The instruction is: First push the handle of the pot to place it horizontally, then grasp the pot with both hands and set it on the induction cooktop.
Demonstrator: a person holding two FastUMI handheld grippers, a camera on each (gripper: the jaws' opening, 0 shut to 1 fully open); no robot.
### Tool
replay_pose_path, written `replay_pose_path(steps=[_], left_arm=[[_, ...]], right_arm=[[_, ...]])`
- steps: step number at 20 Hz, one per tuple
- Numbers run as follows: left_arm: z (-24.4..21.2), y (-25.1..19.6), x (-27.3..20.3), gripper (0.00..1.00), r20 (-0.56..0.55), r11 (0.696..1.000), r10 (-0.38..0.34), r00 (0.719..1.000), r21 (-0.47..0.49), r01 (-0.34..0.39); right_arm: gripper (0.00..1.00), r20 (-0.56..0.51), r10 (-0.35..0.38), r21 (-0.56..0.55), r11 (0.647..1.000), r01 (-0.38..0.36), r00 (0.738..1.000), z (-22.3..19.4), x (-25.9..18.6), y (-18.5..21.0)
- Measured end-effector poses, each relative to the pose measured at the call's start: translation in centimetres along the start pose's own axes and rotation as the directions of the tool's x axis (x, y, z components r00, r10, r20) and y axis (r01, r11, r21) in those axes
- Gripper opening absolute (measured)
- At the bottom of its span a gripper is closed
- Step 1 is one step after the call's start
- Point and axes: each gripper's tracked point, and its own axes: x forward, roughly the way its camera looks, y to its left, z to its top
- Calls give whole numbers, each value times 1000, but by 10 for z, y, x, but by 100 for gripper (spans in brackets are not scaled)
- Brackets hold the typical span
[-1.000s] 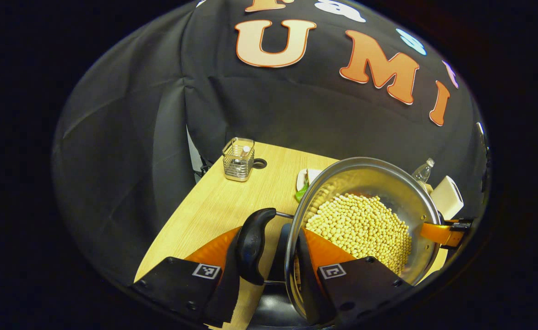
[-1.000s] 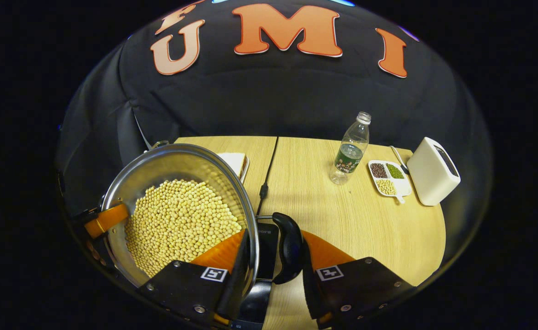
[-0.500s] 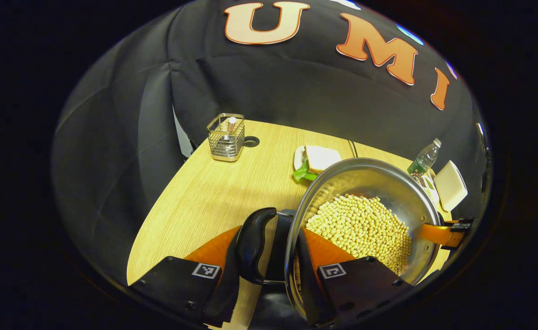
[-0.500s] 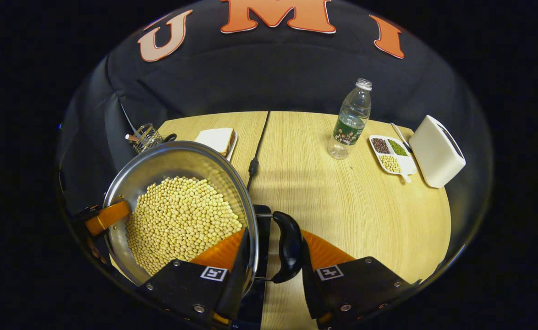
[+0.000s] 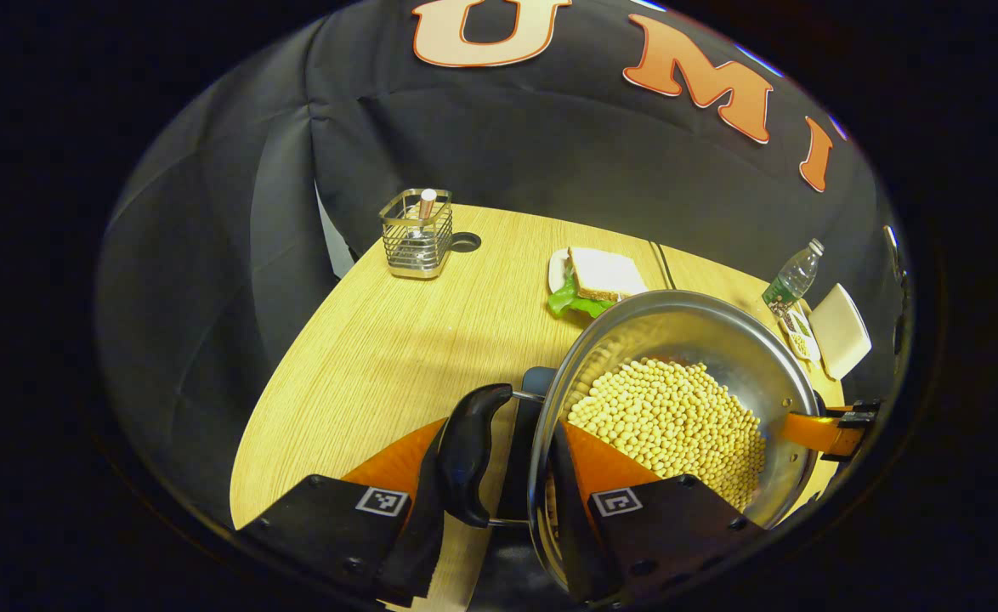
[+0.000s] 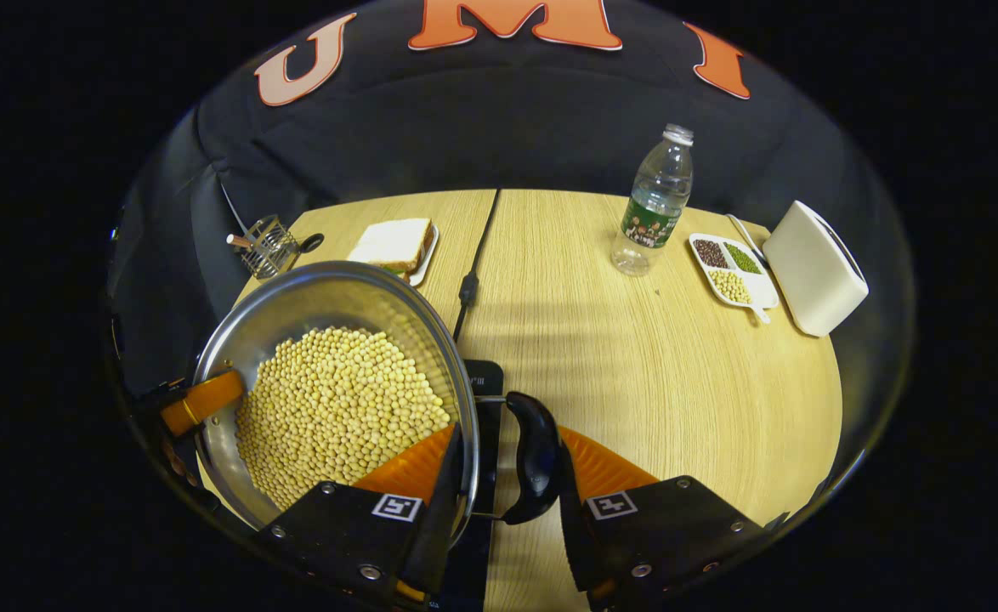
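Note:
A steel pot [image 5: 686, 331] holding yellow soybeans [image 5: 669, 425] is gripped at both sides. My left gripper [image 5: 503, 446] is shut on the pot's black side handle [image 5: 469, 450], one finger outside the handle and the other inside the rim. My right gripper [image 6: 507, 446] is shut the same way on the opposite handle [image 6: 537, 459] of the pot [image 6: 312, 306]. The black induction cooktop [image 6: 486, 395] shows just under the pot's edge, as it does in the left gripper view [image 5: 520, 450]. I cannot tell whether the pot touches it.
On the wooden table [image 6: 635, 382] stand a water bottle [image 6: 654, 204], a divided dish of beans [image 6: 730, 270], a white box [image 6: 815, 268], a sandwich on a plate [image 6: 395, 242] and a wire basket [image 5: 416, 234]. A black cable [image 6: 473, 272] runs to the cooktop.
Both grippers have moved together with the pot; far objects have slid up in both views, and the sandwich and more of the cooktop have come out from behind the pot. Both grips are unchanged.

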Motion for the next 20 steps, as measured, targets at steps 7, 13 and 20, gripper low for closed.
replay_pose_path(steps=[7,13,20], left_arm=[[-1,6,-2,72,21,997,45,999,58,-47],[32,1,-38,78,141,988,94,986,106,-110],[123,-76,-139,85,419,997,10,908,62,-39]], right_arm=[[59,14,103,18,995,-103,995,0,-4,-1],[71,249,126,-79,991,-110,960,49,-70,-63],[83,551,-11,-120,988,92,835,106,-252,-243]])
